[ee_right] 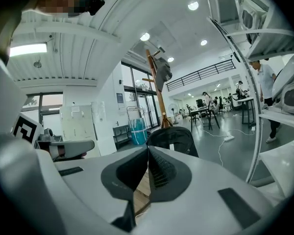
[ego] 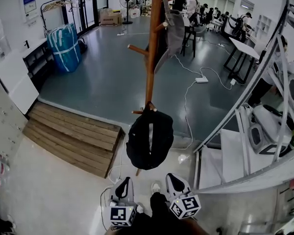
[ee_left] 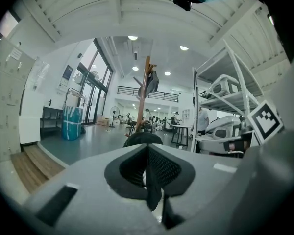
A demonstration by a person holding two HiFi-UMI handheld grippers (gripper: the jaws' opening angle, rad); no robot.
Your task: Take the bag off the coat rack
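A black bag (ego: 149, 138) hangs from a low peg of the wooden coat rack (ego: 152, 48). A grey garment (ego: 170, 31) hangs higher up on the rack. Both grippers are held low, just short of the bag, apart from it. My left gripper (ego: 122, 189) is shut and empty; my right gripper (ego: 176, 185) is shut and empty too. In the left gripper view the bag (ee_left: 143, 138) peeks over the closed jaws, with the rack (ee_left: 145, 94) rising behind. The right gripper view shows the bag (ee_right: 174, 140) straight ahead of the closed jaws and the rack (ee_right: 157, 89) above it.
A wooden ramp (ego: 73, 133) lies on the floor to the left. White metal shelving (ego: 264, 106) with machine parts stands close on the right. A white cable and power strip (ego: 202, 80) run over the grey floor behind the rack. A blue wrapped bundle (ego: 64, 47) stands far left.
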